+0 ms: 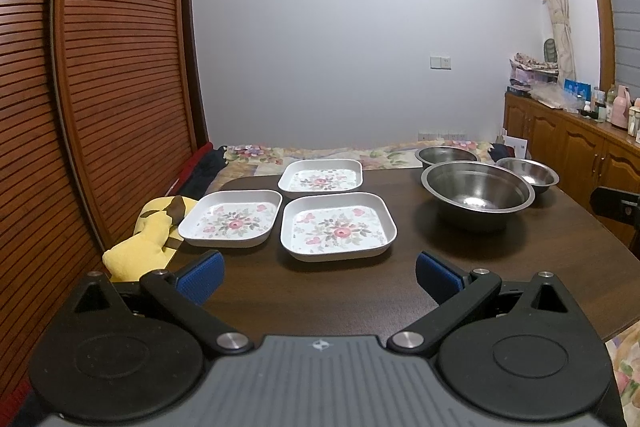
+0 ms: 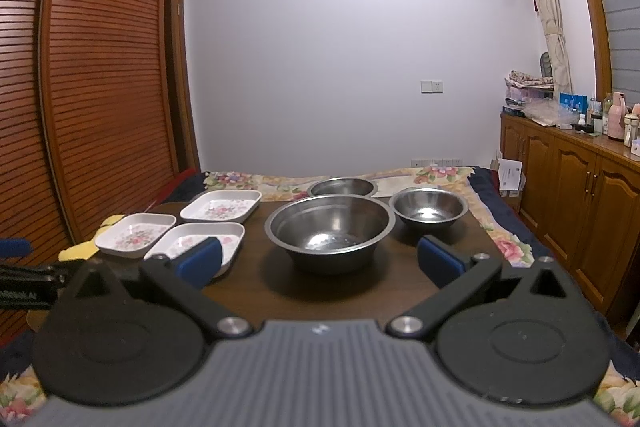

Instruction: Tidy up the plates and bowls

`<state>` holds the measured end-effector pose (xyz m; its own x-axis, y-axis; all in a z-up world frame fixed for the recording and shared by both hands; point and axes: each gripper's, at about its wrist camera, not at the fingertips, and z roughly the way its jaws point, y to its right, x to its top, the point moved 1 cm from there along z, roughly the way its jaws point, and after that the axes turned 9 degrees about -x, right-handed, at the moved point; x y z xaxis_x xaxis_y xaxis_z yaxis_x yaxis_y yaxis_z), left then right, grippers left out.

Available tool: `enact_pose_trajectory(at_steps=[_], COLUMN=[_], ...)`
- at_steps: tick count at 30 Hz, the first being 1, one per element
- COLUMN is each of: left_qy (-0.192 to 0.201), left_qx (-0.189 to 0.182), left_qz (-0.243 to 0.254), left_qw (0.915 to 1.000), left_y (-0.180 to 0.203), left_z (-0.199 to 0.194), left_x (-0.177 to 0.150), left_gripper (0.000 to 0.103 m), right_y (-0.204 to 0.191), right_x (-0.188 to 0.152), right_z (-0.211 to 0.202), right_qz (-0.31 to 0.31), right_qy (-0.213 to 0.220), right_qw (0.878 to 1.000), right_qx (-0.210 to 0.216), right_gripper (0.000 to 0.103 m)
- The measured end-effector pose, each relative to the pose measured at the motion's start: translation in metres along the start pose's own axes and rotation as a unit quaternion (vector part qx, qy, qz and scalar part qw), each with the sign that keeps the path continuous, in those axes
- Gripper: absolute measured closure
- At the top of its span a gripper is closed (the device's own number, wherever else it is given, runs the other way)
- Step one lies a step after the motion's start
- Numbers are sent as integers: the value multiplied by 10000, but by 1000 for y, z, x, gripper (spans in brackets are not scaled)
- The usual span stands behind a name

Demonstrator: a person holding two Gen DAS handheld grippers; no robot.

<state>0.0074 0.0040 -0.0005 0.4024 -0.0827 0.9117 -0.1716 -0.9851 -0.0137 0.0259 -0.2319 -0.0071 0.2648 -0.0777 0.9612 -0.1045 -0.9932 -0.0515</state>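
Three white square floral plates [image 1: 338, 227] cluster left of the large steel bowl [image 2: 330, 225] on the dark table [image 1: 520, 267]; two smaller bowls [image 2: 429, 209] sit behind it; left gripper [image 1: 320, 273] and right gripper [image 2: 320, 259] hover before them, both spread wide, empty.

Bare dark table [image 1: 320, 299] lies open ahead of the left gripper [image 1: 320, 277], jaws spread wide, up to the nearest floral plate [image 1: 338, 227]. On the right, the right gripper [image 2: 320, 261] faces the big steel bowl [image 2: 330, 227] close ahead; only narrow gaps run between bowls and plates.
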Motion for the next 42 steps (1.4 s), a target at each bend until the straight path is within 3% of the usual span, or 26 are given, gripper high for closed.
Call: enact_pose_trajectory(at_steps=[42], left_qy=[-49], left_qx=[-7], left_qz=[7], left_qw=[10000], left_y=[-2], left_z=[2], left_x=[-2], left_gripper=[0], right_y=[1], right_x=[-3], right_z=[6], right_qz=[21], right_qy=[-97], right_qw=[9999], right_qx=[87], right_gripper=[0])
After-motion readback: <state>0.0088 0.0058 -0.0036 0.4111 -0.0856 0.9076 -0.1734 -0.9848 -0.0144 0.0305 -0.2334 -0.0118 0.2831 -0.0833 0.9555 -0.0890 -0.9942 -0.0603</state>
